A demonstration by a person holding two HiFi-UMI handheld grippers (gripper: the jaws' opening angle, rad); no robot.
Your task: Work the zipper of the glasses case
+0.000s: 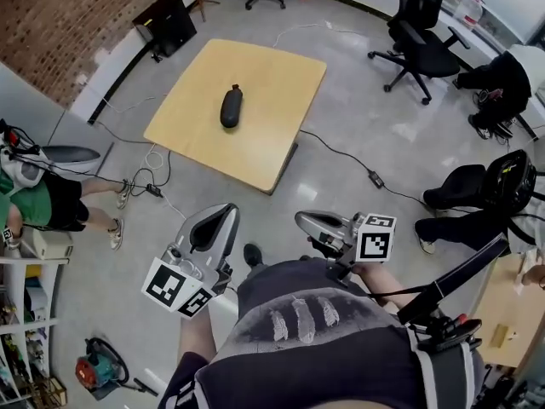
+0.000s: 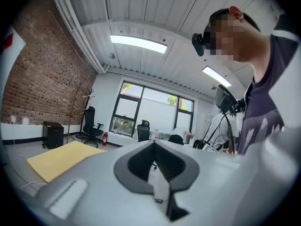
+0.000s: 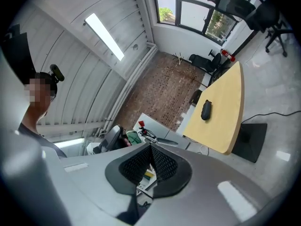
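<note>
Head view puts the glasses case (image 1: 231, 106) alone near the middle of the yellow counter (image 1: 272, 143), a dark oval lying with its long axis running away from the person, well apart from both grippers. The left gripper (image 1: 226, 210) and the right gripper (image 1: 301, 221) are held close to the person's body. In each gripper view the jaws stand together with nothing between them, so the task looks not yet begun. The first risk I see is arriving at the case with the jaws closed: they would nudge or shove it across the smooth top instead of taking hold. The case sits loose, with nothing bracing it, so a pull on the zipper by one gripper alone would likely drag the whole case along instead of running the slider; the other gripper probably needs to pin the body. The zipper pull is too small to make out from here, so which end it sits at cannot be told, and approaching from the wrong end would cost a re-grip. A small tab could also slip out of a shallow pinch. On the floor, a black cable (image 1: 341, 153) trails near the counter's corner and could catch a foot on the walk in.
</note>
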